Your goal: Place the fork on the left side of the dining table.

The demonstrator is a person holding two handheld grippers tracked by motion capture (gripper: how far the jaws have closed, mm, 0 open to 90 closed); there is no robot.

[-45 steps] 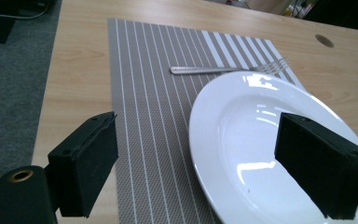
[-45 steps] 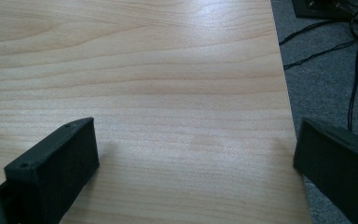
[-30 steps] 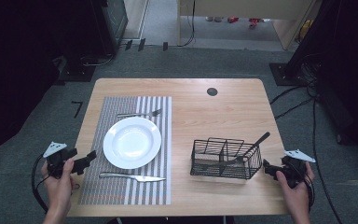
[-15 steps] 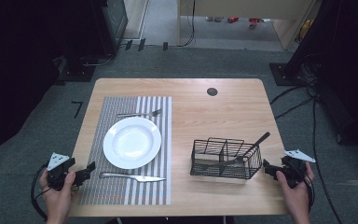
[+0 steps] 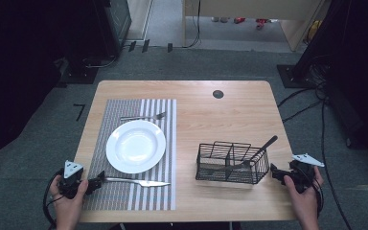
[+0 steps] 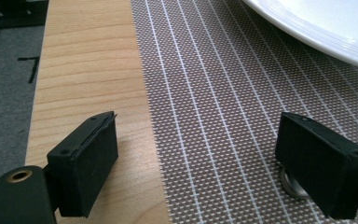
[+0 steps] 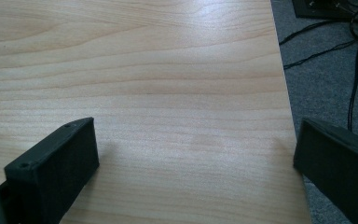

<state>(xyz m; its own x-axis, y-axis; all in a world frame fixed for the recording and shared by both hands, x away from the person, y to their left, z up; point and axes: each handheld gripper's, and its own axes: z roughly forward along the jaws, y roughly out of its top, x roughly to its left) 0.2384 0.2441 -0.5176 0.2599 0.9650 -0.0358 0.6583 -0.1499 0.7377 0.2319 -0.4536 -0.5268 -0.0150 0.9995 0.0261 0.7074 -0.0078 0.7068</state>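
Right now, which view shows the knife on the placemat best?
The high view: the whole knife lies on the placemat below the plate, handle end at the left gripper. The left gripper view catches just its handle end beside the right-hand jaw.

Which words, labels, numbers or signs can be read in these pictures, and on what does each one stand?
No words, brands or numbers can be read anywhere.
A black mark like a "7", made of strips, lies on the grey floor left of the table.
Plate, knife, fork, basket and mat: no writing.
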